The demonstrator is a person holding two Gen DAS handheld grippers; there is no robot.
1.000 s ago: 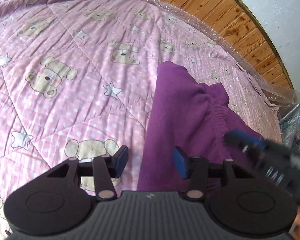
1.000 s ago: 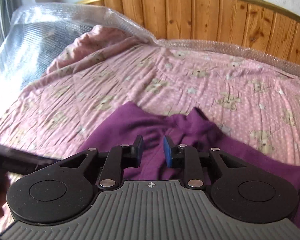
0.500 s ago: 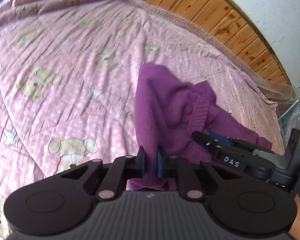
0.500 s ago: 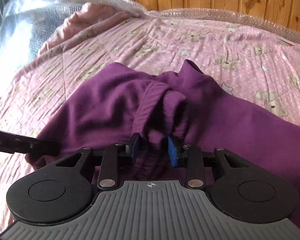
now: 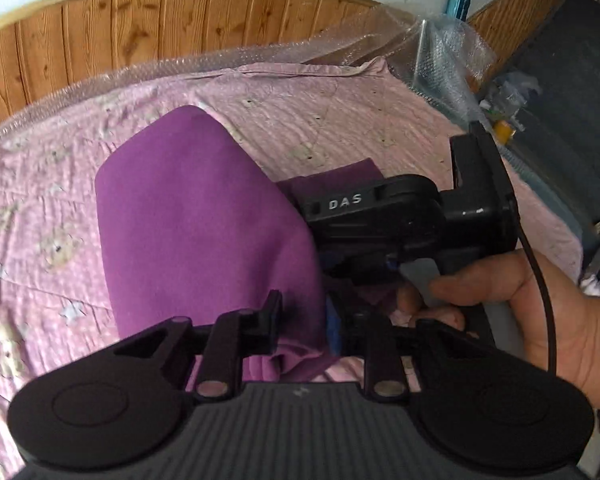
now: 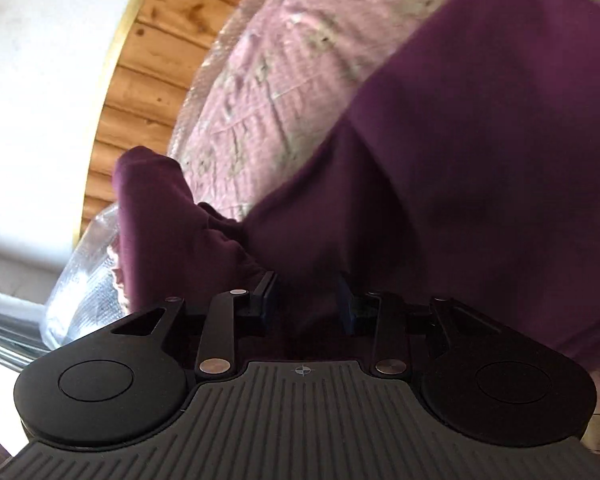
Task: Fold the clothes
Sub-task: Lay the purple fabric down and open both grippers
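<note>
A purple garment [image 5: 196, 216] hangs lifted over the pink teddy-bear quilt [image 5: 40, 200]. My left gripper [image 5: 304, 320] is shut on a fold of the garment's near edge. The right gripper's body [image 5: 380, 216] shows just to the right in the left wrist view, held by a hand [image 5: 540, 312]. In the right wrist view, my right gripper [image 6: 304, 304] is shut on a thick bunch of the same purple garment [image 6: 460, 160], which fills the view and drapes away to the right. The view is rolled sideways.
The wooden headboard [image 5: 140, 28] runs behind the bed, edged with bubble wrap [image 5: 440, 52]. Dark furniture and clutter [image 5: 560, 100] stand off the bed's right side. White wall [image 6: 40, 80] fills the left of the right wrist view.
Both grippers closed on the purple garment and lifted it off the quilt. The left wrist view swung right toward the headboard; the right wrist view rolled sideways.
</note>
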